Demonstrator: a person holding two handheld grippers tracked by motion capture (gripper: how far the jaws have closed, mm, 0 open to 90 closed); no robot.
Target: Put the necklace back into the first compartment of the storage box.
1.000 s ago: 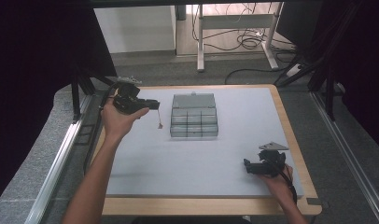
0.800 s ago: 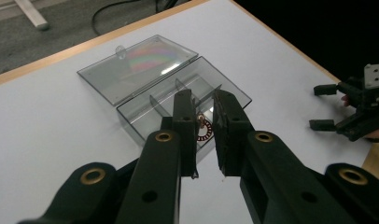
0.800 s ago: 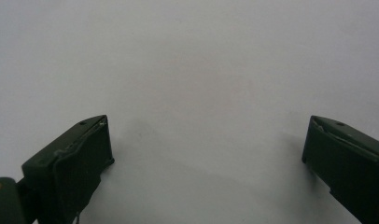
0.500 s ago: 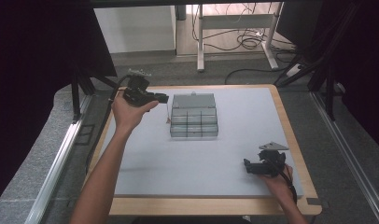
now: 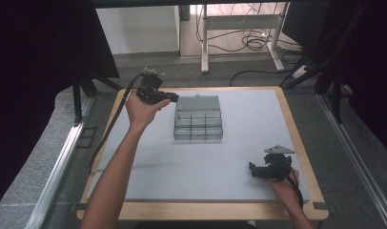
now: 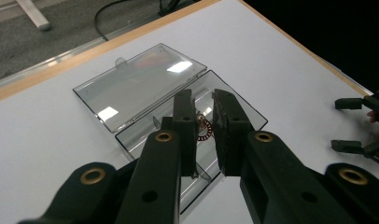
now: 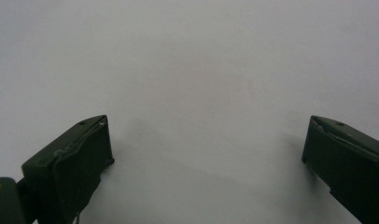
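A clear plastic compartment box sits open on the white mat, its lid laid flat behind it. My left gripper hovers at the box's back left corner. In the left gripper view its jaws stand nearly together above the box and lid. A small coppery ring hangs between them over a compartment. My right gripper rests low near the mat's front right corner. In its own view the right gripper is wide open over bare mat.
The white mat lies on a wood-edged table. Grey floor with metal rails flanks both sides. A desk frame and cables stand beyond the far edge. My right gripper also shows at the far right of the left gripper view.
My left gripper has carried the dangling ring rightward from the mat's back left corner to over the box. The right gripper has not moved.
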